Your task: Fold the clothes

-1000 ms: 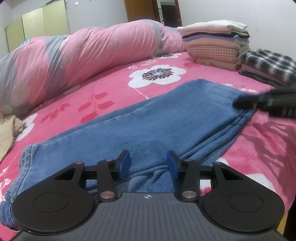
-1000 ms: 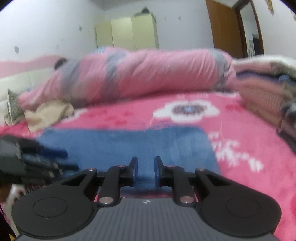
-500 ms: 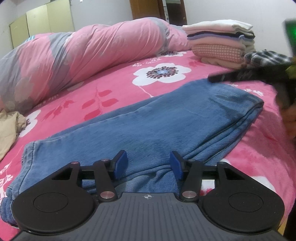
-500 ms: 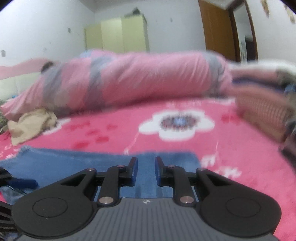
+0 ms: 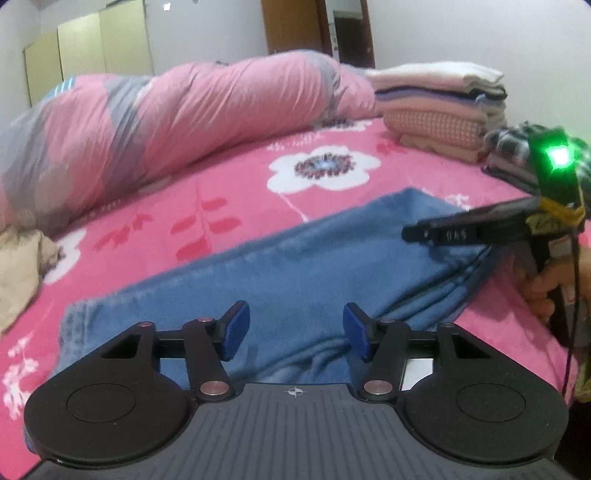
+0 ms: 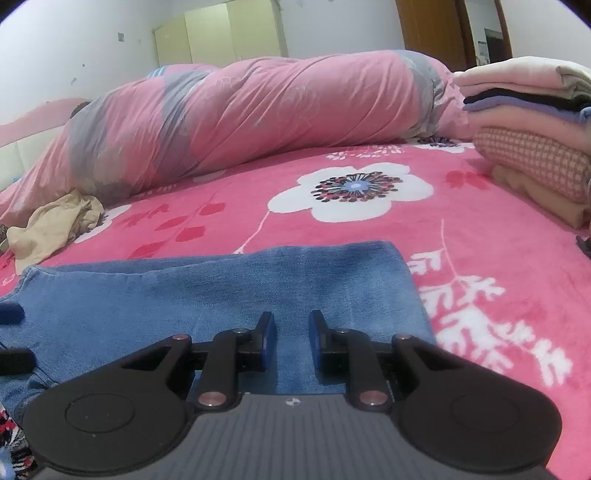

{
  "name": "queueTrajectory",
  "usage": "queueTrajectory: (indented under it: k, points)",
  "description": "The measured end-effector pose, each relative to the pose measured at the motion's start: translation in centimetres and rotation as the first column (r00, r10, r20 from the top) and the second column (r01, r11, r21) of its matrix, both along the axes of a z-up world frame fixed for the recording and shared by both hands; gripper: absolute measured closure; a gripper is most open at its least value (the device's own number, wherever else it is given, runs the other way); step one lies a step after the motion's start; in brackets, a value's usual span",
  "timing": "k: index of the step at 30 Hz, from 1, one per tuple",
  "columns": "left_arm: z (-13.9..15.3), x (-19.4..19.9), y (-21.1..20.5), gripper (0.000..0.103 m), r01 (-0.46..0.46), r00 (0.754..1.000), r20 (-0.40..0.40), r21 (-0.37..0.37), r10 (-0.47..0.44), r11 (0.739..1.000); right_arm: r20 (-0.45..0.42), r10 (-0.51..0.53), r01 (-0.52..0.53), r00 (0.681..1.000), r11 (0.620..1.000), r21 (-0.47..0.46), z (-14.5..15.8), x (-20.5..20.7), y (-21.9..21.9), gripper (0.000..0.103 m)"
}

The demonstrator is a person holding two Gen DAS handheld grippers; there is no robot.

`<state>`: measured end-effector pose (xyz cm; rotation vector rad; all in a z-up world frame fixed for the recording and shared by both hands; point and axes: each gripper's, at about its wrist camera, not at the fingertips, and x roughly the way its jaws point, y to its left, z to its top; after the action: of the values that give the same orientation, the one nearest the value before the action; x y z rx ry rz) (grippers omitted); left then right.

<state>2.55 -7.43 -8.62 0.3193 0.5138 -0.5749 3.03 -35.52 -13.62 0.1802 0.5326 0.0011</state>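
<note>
We see a pair of blue jeans (image 5: pixel 295 266) lying folded flat on a pink bed cover (image 5: pixel 229 192) with big white flowers. Our left gripper (image 5: pixel 293 329) hangs low over the near edge of the jeans. Its blue pads (image 5: pixel 236 328) stand wide apart and have just been opening, and they pinch nothing; the denim only lies under the gap. Our right gripper (image 6: pixel 292 339) points at the other end of the jeans, near the square corner of the fold. Its pads (image 6: pixel 267 339) sit close together with a thin gap between them. We see blue cloth through that gap, but the pads do not press on it. In the left view the right gripper (image 5: pixel 439 233) shows from the side, held by a hand (image 5: pixel 546 284) at the right edge, with a green light (image 5: pixel 559 157) glowing above it. A long rolled quilt (image 6: pixel 240 122) in pink and grey lies across the back of the bed. A neat stack of folded clothes (image 6: pixel 532 133) sits on the right, and a checked cloth (image 5: pixel 517 155) lies just beside it. A crumpled tan garment (image 6: pixel 55 225) lies on the left, well apart from the jeans. Pale cupboards (image 6: pixel 221 35) stand by the far wall.
</note>
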Motion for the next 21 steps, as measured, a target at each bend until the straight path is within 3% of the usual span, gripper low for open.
queueTrajectory:
  k: [7,12,15,21]
  points:
    - [0.3,2.6,1.2,0.042,-0.127,0.992,-0.026,0.009,0.127,0.992,0.004,0.002,-0.001,1.000,1.000,-0.005,0.0,0.0,0.1,0.081]
    - [-1.4,4.4,2.4,0.041,-0.227,0.969,-0.084,0.053,0.230,0.973,0.007,0.003,-0.003,1.000,1.000,-0.012,0.0,-0.1,0.2,0.081]
    - [-2.1,4.6,3.0,0.038,-0.247,0.963,-0.105,0.017,0.247,0.969,0.009,0.004,-0.004,1.000,1.000,-0.016,0.0,-0.2,0.3,0.081]
    - [-2.0,4.5,3.1,0.035,-0.256,0.960,-0.106,0.023,0.257,0.966,0.009,0.001,-0.001,1.000,1.000,-0.020,0.0,-0.3,0.3,0.081]
